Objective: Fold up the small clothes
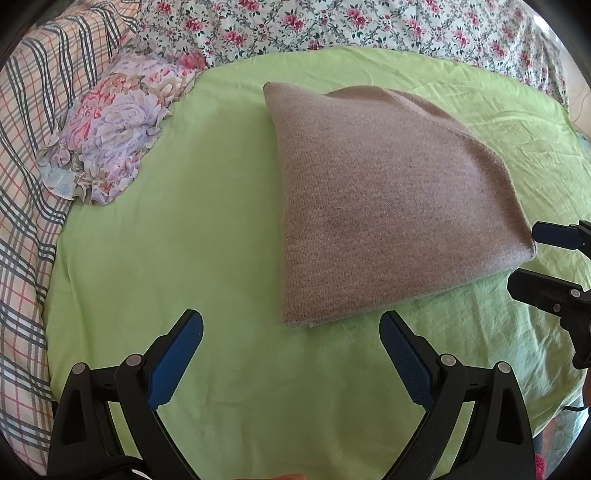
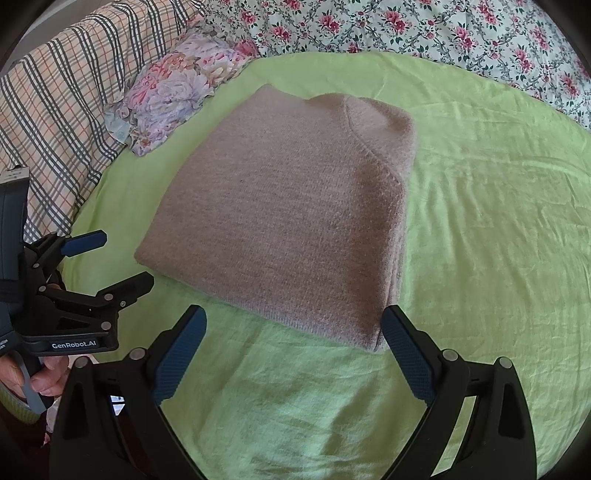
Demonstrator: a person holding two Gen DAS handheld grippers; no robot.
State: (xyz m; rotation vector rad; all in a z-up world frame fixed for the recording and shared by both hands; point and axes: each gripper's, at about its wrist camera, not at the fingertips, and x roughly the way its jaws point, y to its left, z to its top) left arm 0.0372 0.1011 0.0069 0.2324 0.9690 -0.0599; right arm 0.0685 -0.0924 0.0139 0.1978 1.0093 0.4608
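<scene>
A folded brown-grey knit sweater (image 1: 380, 199) (image 2: 291, 221) lies flat on the green sheet (image 1: 184, 229) (image 2: 491, 229), its neck end at the far side. My left gripper (image 1: 291, 325) hovers open just short of the sweater's near left corner, nothing between its blue pads. My right gripper (image 2: 295, 321) is open too, its right finger close beside the sweater's near right corner. In the left wrist view the right gripper (image 1: 524, 258) appears at the right edge, by the sweater's corner. The right wrist view shows the left gripper (image 2: 125, 254) at the left, held by a hand (image 2: 44, 373).
A floral ruffled cloth bundle (image 1: 118, 129) (image 2: 177, 92) sits at the far left of the green sheet. A plaid cover (image 1: 26, 155) (image 2: 66, 92) lies along the left, and a rose-print sheet (image 1: 351, 26) (image 2: 443, 29) runs across the back.
</scene>
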